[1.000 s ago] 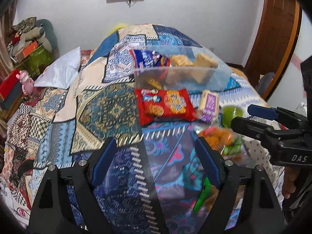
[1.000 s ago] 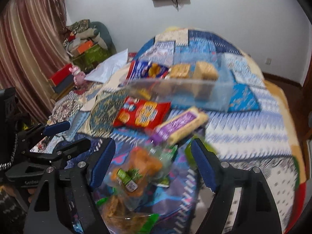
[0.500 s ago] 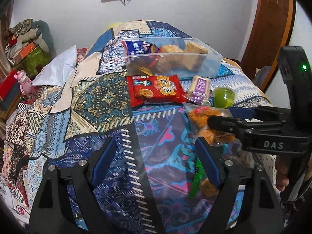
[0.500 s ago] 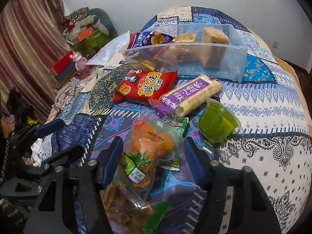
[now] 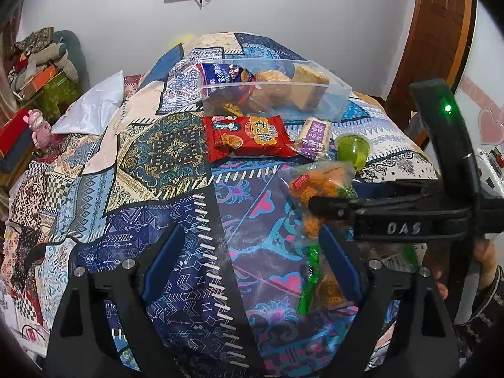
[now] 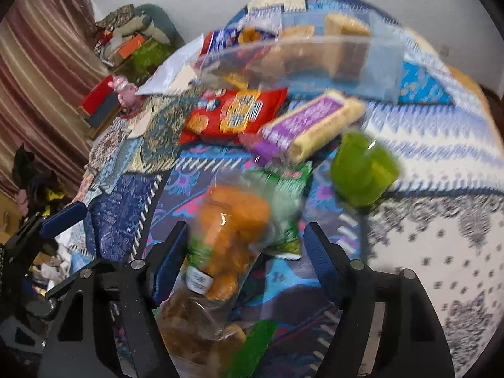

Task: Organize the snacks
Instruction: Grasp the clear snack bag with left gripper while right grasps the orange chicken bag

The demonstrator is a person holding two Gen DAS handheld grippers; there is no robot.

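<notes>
Snacks lie on a patchwork bedspread. A clear plastic bin [image 5: 277,99] [image 6: 302,60] at the back holds several snacks. In front of it lie a red cracker pack [image 5: 249,138] [image 6: 236,116], a purple-labelled bar [image 5: 313,137] [image 6: 312,126], a green jelly cup [image 5: 352,151] [image 6: 362,173] and a clear bag of orange snacks [image 5: 318,186] [image 6: 233,230]. My right gripper [image 6: 245,261] is open, its jaws straddling the orange bag; the right wrist view is blurred. My left gripper [image 5: 249,264] is open and empty above the bedspread, left of the bag.
A second clear bag with green trim [image 6: 208,330] lies nearest me, beside a small green packet [image 6: 289,195]. A white pillow [image 5: 94,107] and piled clutter [image 5: 41,72] sit at the left. A wooden door [image 5: 441,31] stands at the right.
My right gripper has dropped and moved forward until its jaws straddle the orange snack bag. My left gripper has sunk a little toward the bedspread.
</notes>
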